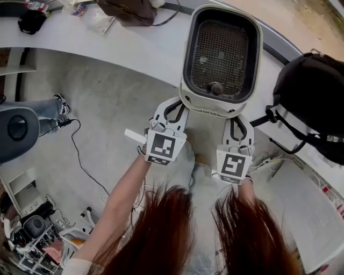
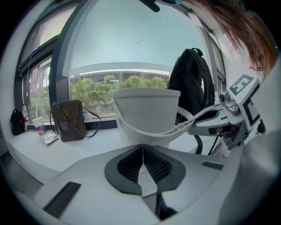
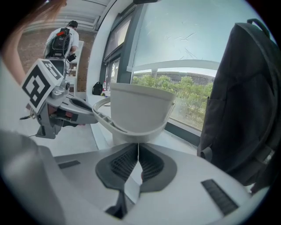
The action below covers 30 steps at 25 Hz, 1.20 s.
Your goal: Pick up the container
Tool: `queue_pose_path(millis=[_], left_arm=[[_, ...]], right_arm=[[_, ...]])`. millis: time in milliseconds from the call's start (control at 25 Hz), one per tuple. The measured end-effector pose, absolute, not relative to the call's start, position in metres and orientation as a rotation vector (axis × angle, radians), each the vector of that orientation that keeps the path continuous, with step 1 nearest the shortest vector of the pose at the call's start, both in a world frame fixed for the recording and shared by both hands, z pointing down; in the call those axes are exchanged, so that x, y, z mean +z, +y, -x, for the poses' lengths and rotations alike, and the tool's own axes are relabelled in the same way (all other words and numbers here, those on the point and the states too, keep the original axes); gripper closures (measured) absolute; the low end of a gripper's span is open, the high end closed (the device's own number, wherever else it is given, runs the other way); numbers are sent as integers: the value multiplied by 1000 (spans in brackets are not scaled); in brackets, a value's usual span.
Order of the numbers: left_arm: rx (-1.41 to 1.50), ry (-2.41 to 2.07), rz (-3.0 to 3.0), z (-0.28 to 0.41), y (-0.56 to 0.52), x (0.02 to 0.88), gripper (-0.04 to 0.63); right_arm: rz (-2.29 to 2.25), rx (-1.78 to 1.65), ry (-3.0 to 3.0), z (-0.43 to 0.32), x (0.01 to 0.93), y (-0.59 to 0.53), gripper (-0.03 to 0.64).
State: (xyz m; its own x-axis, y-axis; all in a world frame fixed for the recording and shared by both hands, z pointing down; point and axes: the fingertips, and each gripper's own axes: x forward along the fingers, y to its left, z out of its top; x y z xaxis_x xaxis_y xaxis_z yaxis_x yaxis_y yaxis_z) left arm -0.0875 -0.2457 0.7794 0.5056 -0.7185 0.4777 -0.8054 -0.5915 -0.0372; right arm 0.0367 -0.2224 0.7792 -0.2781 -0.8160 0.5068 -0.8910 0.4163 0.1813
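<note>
A white container [image 1: 220, 53] with a dark mesh bottom hangs over the edge of the white counter [image 1: 134, 48], its open mouth facing up at me. My left gripper [image 1: 173, 107] pinches its near left edge, and my right gripper [image 1: 240, 124] pinches its near right edge. In the left gripper view the pads [image 2: 131, 165] are pressed together just under the container [image 2: 147, 112], with only a thin lip between them. The right gripper view shows the same: the jaws are closed tight below the container [image 3: 138, 107].
A black backpack [image 1: 312, 102] stands on the counter right of the container. A brown bag [image 1: 126, 11] and small items lie at the counter's far side by the window. Below are grey floor, a cable [image 1: 80, 156], an office chair [image 1: 16, 129] and a person's shoe [image 1: 62, 105].
</note>
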Motion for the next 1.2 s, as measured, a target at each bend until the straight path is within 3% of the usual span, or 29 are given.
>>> queue_pose_path(millis=[1200], left_arm=[[720,-1377,-2609,104,-262,678,577]], right_arm=[[-1494,230,-2084,-39,682,-231,592]])
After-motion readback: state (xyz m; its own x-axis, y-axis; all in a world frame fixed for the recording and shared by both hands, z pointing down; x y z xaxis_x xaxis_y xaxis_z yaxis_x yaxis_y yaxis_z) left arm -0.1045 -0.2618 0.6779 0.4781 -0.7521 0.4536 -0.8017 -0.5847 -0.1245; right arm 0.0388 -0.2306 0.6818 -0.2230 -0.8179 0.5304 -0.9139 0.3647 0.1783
